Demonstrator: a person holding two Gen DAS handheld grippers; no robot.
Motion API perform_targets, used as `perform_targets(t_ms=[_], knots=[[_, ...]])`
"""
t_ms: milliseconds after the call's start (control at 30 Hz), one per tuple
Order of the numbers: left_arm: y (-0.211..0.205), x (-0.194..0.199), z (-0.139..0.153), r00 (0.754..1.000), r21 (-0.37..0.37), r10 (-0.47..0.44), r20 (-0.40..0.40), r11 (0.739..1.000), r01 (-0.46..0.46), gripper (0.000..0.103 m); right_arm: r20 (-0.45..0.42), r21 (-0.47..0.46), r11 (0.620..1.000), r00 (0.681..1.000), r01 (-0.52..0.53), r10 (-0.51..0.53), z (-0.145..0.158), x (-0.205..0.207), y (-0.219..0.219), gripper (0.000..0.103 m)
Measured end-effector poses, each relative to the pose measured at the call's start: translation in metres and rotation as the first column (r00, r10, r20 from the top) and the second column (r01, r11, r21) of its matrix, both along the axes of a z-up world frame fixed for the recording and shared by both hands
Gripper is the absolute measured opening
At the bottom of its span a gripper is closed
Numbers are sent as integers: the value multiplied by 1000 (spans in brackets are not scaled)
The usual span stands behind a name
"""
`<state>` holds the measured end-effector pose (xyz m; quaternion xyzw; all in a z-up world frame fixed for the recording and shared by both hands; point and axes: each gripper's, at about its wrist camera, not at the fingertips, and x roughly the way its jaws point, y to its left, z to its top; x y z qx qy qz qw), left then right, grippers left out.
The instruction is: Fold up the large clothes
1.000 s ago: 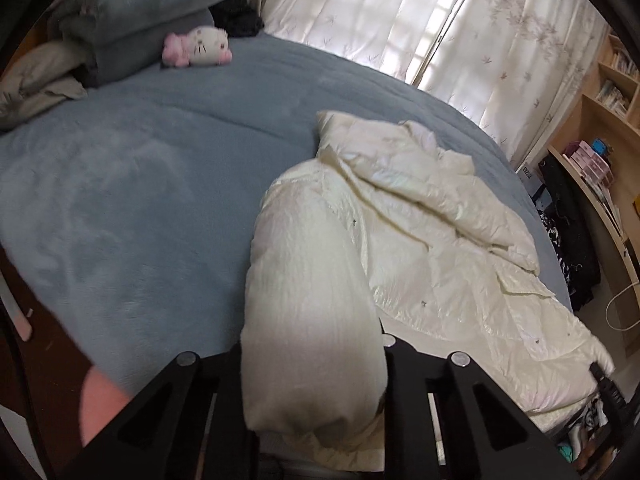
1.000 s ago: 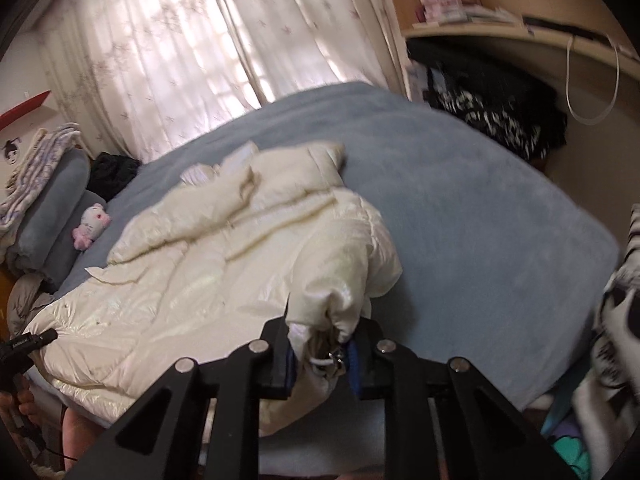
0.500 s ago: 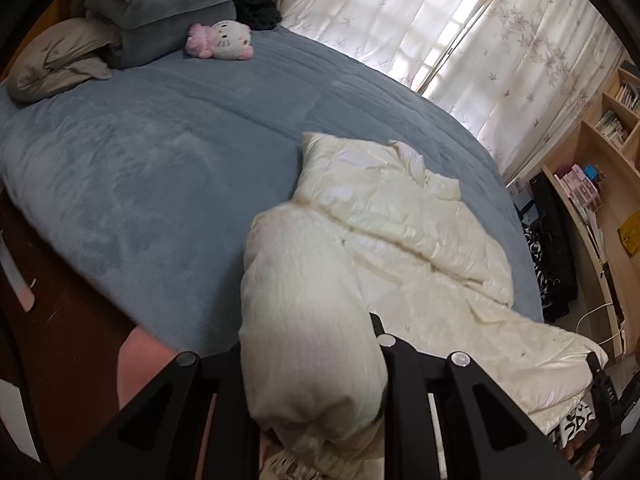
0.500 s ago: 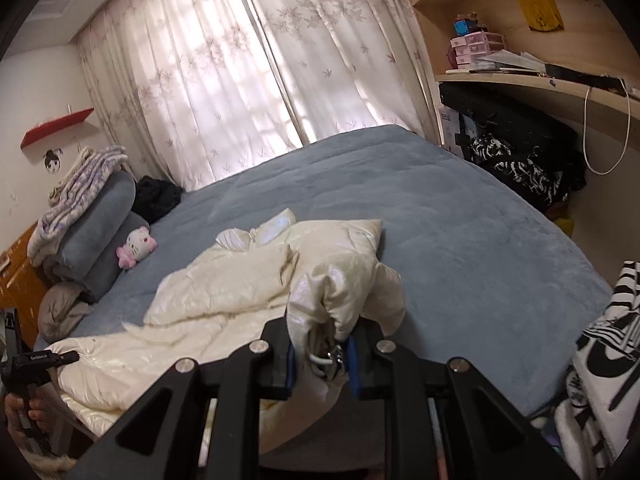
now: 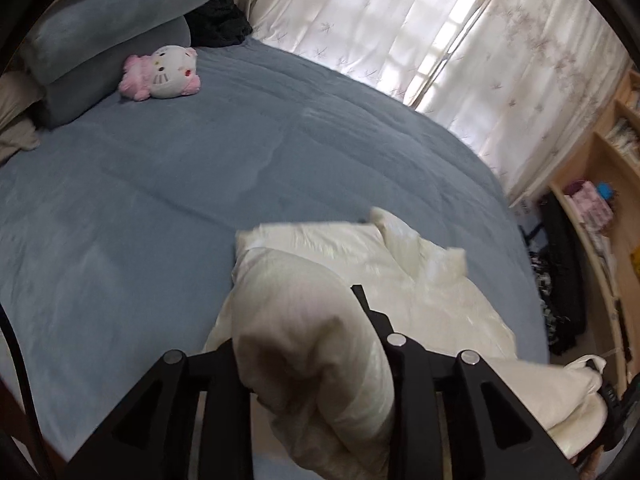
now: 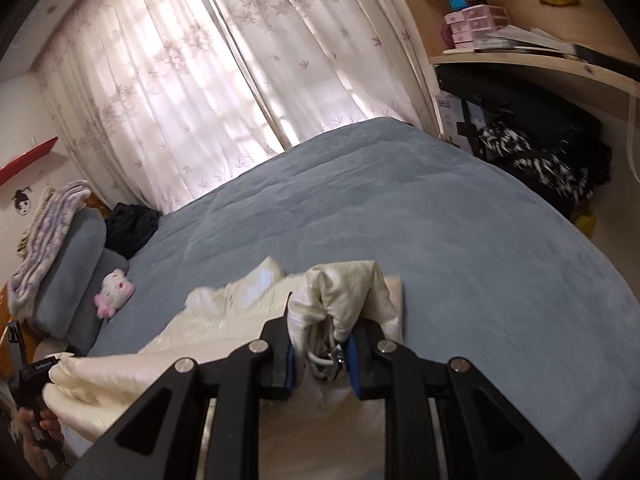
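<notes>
A blue-grey bed fills the room under sheer leaf-print curtains, with stacked pillows and a pink-and-white plush cat at its head corner and wooden shelves along the far side. The cream puffer jacket lies bunched near the foot edge of the bed, both near corners lifted. The left gripper has a thick padded fold between its jaws, which have just been opening a little while the fabric fills the gap and looks held. The right gripper is pinched narrowly on a hem corner with a white drawstring showing between the blue pads. The step looks like carrying the hem over toward the collar; done well, both hands should travel level and together so the fold line stays straight, and the left grip should not loosen until the padding is laid flat, since the slick shell may slide.
</notes>
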<state>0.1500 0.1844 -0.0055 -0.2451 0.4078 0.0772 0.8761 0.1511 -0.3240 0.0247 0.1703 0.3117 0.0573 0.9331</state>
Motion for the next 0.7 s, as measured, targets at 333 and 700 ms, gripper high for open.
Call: perform_targets(t_ms=[333, 700], knots=[[40, 137, -84, 983, -156, 49, -180, 985, -78, 64, -206, -69, 997, 978, 25, -39, -80, 173, 36, 35], [66, 141, -95, 997, -323, -24, -76, 946, -2, 92, -175, 151, 988, 985, 19, 8, -95, 176, -11, 85]])
